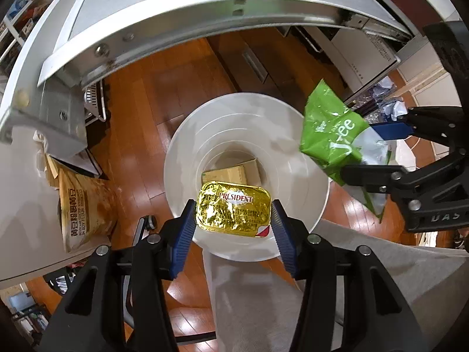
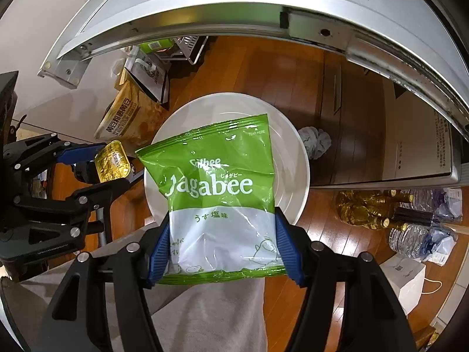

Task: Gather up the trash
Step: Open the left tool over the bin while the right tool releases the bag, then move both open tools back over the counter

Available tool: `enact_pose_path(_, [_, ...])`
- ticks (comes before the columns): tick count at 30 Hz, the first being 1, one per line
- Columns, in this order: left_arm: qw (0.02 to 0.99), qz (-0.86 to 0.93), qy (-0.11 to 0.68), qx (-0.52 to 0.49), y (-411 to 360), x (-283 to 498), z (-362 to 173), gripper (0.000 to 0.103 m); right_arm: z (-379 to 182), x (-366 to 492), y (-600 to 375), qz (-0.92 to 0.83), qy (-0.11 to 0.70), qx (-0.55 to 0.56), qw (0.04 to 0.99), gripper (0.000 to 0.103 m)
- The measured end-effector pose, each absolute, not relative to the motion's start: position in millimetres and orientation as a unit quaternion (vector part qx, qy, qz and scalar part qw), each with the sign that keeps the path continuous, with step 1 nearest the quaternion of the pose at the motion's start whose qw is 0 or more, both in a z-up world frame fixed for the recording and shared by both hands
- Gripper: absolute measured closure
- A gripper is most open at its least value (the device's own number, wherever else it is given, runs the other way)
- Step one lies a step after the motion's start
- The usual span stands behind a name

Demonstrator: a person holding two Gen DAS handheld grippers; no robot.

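A gold foil President butter pack (image 1: 233, 208) hangs over the mouth of a white round bin (image 1: 176, 158), between the pads of my left gripper (image 1: 233, 205). A thin gap shows at the right pad, so the jaws stand open around it. A green and white Jagabee snack bag (image 2: 217, 187) is pinched at both side edges by my right gripper (image 2: 222, 214), above the same bin (image 2: 302, 158). A cardboard box (image 1: 231, 171) lies at the bin's bottom. Each wrist view also shows the other gripper: the right gripper (image 1: 359, 151) with the bag (image 1: 331, 135), and the left gripper (image 2: 115, 162) with the pack (image 2: 112, 161).
A metal-edged white tabletop (image 1: 176, 8) arches above the bin. A tan soy flour bag (image 1: 85, 208) leans to the left. Glass and plastic bottles (image 2: 366, 214), a white box (image 2: 404, 281) and crumpled grey cloth (image 2: 315, 142) sit on the wood floor. A person's grey trouser leg (image 1: 249, 293) is below.
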State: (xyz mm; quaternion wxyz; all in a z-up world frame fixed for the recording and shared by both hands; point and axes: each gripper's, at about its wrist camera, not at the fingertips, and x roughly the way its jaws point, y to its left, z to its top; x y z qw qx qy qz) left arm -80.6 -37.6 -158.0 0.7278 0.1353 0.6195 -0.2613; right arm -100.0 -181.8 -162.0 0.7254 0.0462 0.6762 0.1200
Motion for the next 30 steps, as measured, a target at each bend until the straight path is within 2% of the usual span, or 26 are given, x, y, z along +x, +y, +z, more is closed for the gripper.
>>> enact_pose_path(1, [0.728, -0.261, 0.619, 0.135, -37.9, -79.6, -156.7, 0.026, -161.4, -100.2, -181.9, 0.118, 0.677, 0.047, 0.725, 0.032])
enact_pose_path(3, [0.74, -0.25, 0.608, 0.139, -36.9, -79.1, -149.9, 0.008, -158.4, -100.1, -185.7, 0.112, 0.675, 0.053, 0.727, 0.021])
enact_pose_path(13, [0.76, -0.24, 0.593, 0.112, -22.5, -78.3, -121.4, 0.008, -112.2, -109.4, -195.1, 0.111, 0.643, 0.041, 0.757, 0.02])
enact_pose_path(18, [0.78, -0.248, 0.568, 0.085, -17.4, -79.9, -90.1, 0.008, -53.9, -109.0, -192.8, 0.117, 0.579, 0.0, 0.807, 0.019])
enact_pose_path(19, [0.786, -0.247, 0.561, 0.082, -17.2, -79.5, -82.8, 0.008, -46.0, -107.6, -192.7, 0.115, 0.567, -0.008, 0.815, 0.014])
enact_pose_path(23, [0.81, -0.237, 0.532, 0.068, -13.0, -68.7, -55.5, 0.008, -11.3, -85.7, -195.9, 0.088, 0.508, -0.038, 0.856, 0.005])
enact_pose_path(30, [0.847, -0.2, 0.491, 0.035, -6.2, -21.7, -22.5, 0.008, -5.4, -9.6, -205.2, 0.04, 0.484, -0.032, 0.874, 0.005])
